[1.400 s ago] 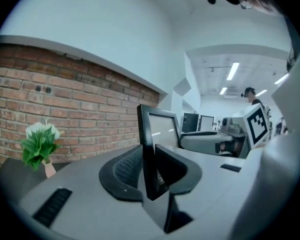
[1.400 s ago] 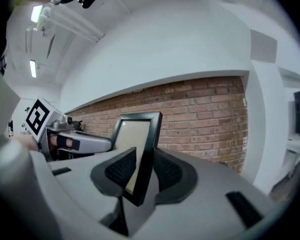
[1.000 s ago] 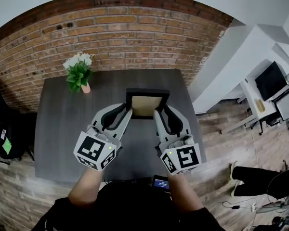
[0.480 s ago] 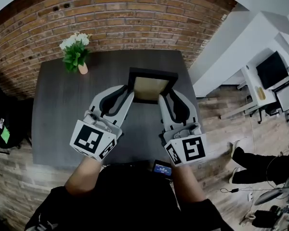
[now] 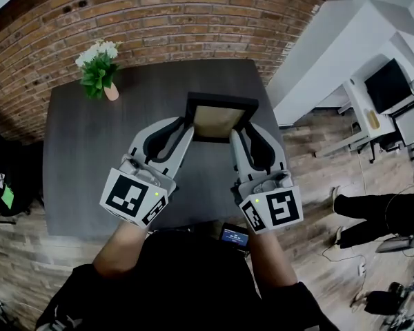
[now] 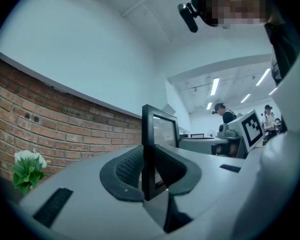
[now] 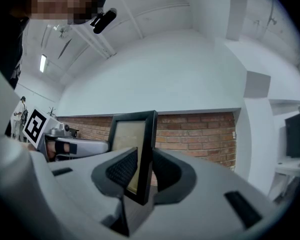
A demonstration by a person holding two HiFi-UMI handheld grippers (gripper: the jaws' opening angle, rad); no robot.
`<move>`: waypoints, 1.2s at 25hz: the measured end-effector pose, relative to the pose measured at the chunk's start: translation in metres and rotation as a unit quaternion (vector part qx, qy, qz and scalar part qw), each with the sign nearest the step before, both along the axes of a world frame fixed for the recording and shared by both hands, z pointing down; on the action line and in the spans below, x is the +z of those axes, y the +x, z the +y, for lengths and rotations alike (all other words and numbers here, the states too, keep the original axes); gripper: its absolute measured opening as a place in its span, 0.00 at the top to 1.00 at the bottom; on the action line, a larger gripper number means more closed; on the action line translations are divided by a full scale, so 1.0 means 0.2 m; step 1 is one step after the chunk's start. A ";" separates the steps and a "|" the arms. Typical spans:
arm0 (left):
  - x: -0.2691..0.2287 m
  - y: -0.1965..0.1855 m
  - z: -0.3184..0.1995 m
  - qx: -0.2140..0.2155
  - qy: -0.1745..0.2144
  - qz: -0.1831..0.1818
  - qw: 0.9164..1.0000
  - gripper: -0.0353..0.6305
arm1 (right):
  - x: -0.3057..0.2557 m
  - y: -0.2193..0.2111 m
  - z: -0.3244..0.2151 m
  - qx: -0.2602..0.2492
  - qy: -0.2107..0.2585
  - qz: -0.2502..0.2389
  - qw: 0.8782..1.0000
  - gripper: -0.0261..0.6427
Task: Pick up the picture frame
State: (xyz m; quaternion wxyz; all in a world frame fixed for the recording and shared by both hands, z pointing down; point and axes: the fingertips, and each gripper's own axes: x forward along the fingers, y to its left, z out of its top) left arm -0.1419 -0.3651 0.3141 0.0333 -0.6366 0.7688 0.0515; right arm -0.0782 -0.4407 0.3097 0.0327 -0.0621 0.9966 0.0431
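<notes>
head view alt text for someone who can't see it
Two grey handheld grippers grip a black rectangular picture frame by its sides over a dark grey table: left gripper clamped, right gripper with jaws closing on the frame. A potted white-flowered plant stands by the red brick wall.

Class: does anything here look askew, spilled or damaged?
Nothing stands out. The picture frame looks undamaged, gripped by the left hand-held gripper and the right hand-held gripper, whose jaws are closing on it. The plant stands upright.
</notes>
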 end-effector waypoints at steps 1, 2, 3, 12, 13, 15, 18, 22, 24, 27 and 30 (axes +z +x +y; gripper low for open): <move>0.00 0.00 0.00 0.001 -0.001 0.001 1.000 0.85 | 0.00 0.00 0.00 0.001 -0.001 0.000 1.000 0.82; 0.01 0.00 -0.01 0.002 -0.002 0.003 1.000 0.85 | 0.01 0.00 0.00 0.001 -0.003 0.001 1.000 0.82; 0.02 0.00 -0.01 0.003 -0.002 0.004 1.000 0.85 | 0.01 0.00 -0.01 0.001 -0.005 0.002 1.000 0.83; 0.09 0.02 -0.04 0.017 -0.013 0.017 1.000 0.85 | 0.06 0.03 -0.04 0.013 -0.014 0.007 1.000 0.84; 0.09 0.03 -0.05 0.019 -0.013 0.018 1.000 0.86 | 0.06 0.03 -0.05 0.015 -0.015 0.008 1.000 0.84; 0.10 0.04 -0.06 0.025 -0.014 0.021 0.999 0.86 | 0.07 0.05 -0.06 0.019 -0.017 0.011 1.000 0.84; 0.12 0.06 -0.08 0.032 -0.014 0.026 0.999 0.86 | 0.07 0.07 -0.08 0.025 -0.017 0.015 0.999 0.84; 0.14 0.07 -0.10 0.040 -0.016 0.030 0.999 0.86 | 0.10 0.08 -0.09 0.030 -0.020 0.021 0.999 0.84; 0.15 0.06 -0.11 0.042 -0.017 0.034 0.998 0.86 | 0.11 0.09 -0.09 0.031 -0.020 0.023 0.999 0.84; 0.17 0.06 -0.12 0.045 -0.017 0.044 0.998 0.86 | 0.13 0.09 -0.09 0.028 -0.022 0.025 0.999 0.84; 0.18 0.06 -0.12 0.045 -0.018 0.045 0.998 0.86 | 0.15 0.10 -0.09 0.024 -0.027 0.028 0.999 0.84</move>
